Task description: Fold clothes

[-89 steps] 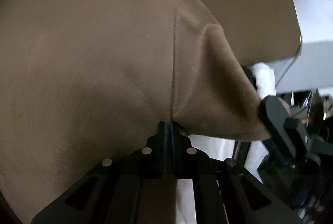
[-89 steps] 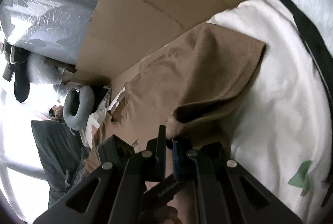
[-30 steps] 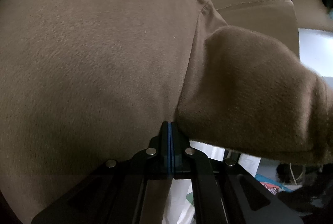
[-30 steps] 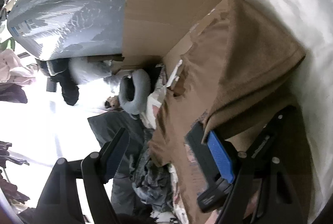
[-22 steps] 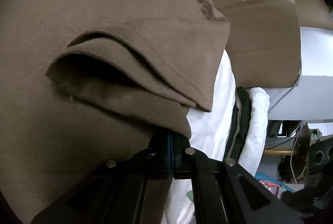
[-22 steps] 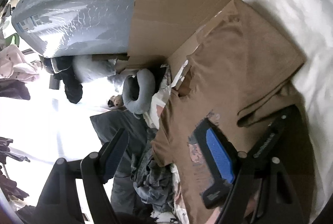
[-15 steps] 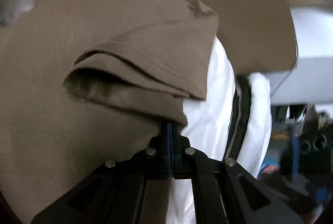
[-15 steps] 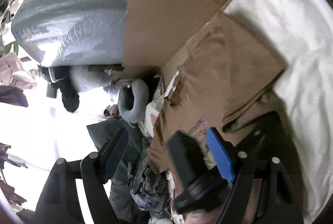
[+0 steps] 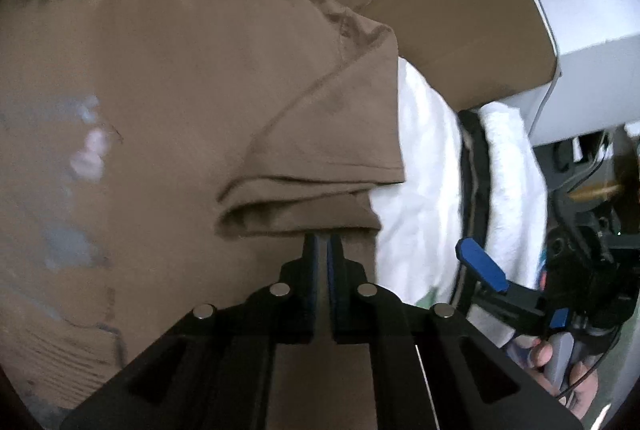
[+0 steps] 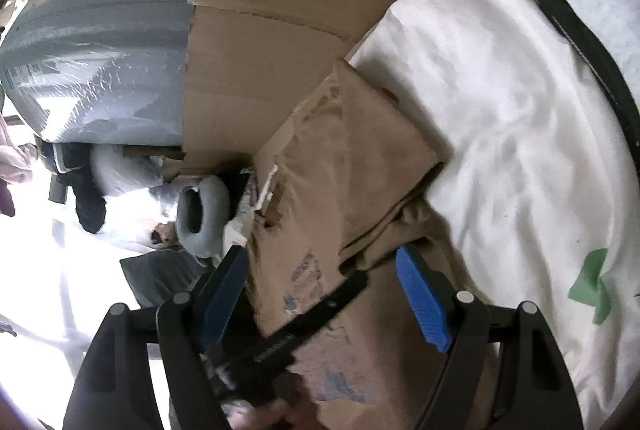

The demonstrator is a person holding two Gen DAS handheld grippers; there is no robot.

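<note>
A brown T-shirt [image 9: 168,102] with a pale print lies spread over cardboard and white bedding; it also shows in the right wrist view [image 10: 360,158]. One sleeve [image 9: 320,158] is folded back over the shirt's body. My left gripper [image 9: 321,240] is shut, its tips pinching the lower edge of that sleeve fold. My right gripper [image 10: 324,292] stands open above the shirt's near part, blue pads [image 10: 424,304] wide apart and holding nothing. The left gripper's black finger [image 10: 320,310] crosses between them in that view.
Flattened cardboard [image 10: 280,10] lies under and beyond the shirt. White bedding [image 10: 520,150] with a green patch [image 10: 592,282] spreads to the right. A plastic-wrapped grey bundle [image 10: 100,50], a grey neck pillow [image 10: 204,218] and dark clothes lie at the left.
The right gripper, shut on the shirt three seconds ago, has let go and stands open. The left gripper has laid the sleeve back over the shirt's body and has risen and rolled.
</note>
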